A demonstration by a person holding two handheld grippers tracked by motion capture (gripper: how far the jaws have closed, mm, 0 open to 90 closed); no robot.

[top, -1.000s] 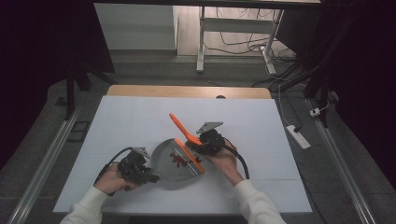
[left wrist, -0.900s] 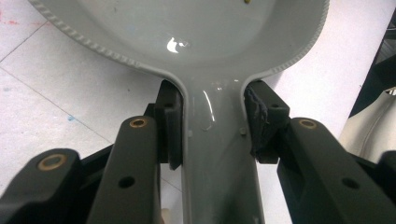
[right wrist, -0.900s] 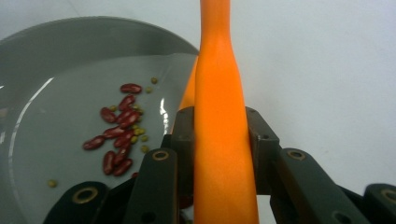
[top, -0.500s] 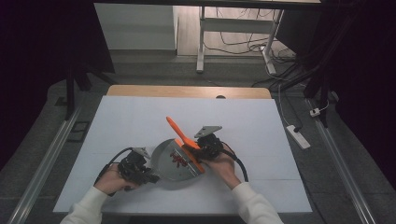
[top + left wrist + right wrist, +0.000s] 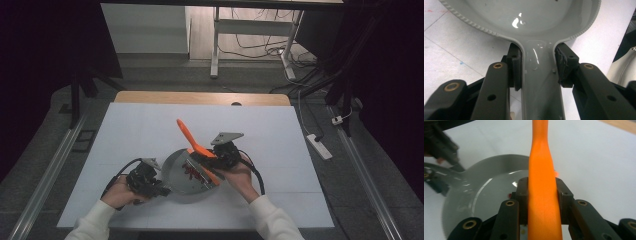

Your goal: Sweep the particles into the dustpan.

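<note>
A round grey pan point(image 5: 175, 167) lies on the white table with red bits point(image 5: 192, 170) inside. Its handle point(image 5: 540, 85) points toward the person's left hand, and my left gripper point(image 5: 154, 187) is shut on it, one pad point(image 5: 515, 66) pressing on each side. My right gripper point(image 5: 212, 159) at the pan's right rim is shut on an orange spatula point(image 5: 186, 134). The spatula's handle point(image 5: 541, 157) slants up and away to the far left, and its orange blade end reaches down over the pan point(image 5: 486, 187).
The white sheet point(image 5: 135, 125) covers the table, with a bare wooden strip point(image 5: 200, 97) at the far edge. A power strip point(image 5: 320, 146) lies on the floor at the right. A metal stand point(image 5: 215, 45) and cables are beyond the table.
The spatula's raised handle has swung slightly to the left with the right hand. The left gripper and the pan have stayed put.
</note>
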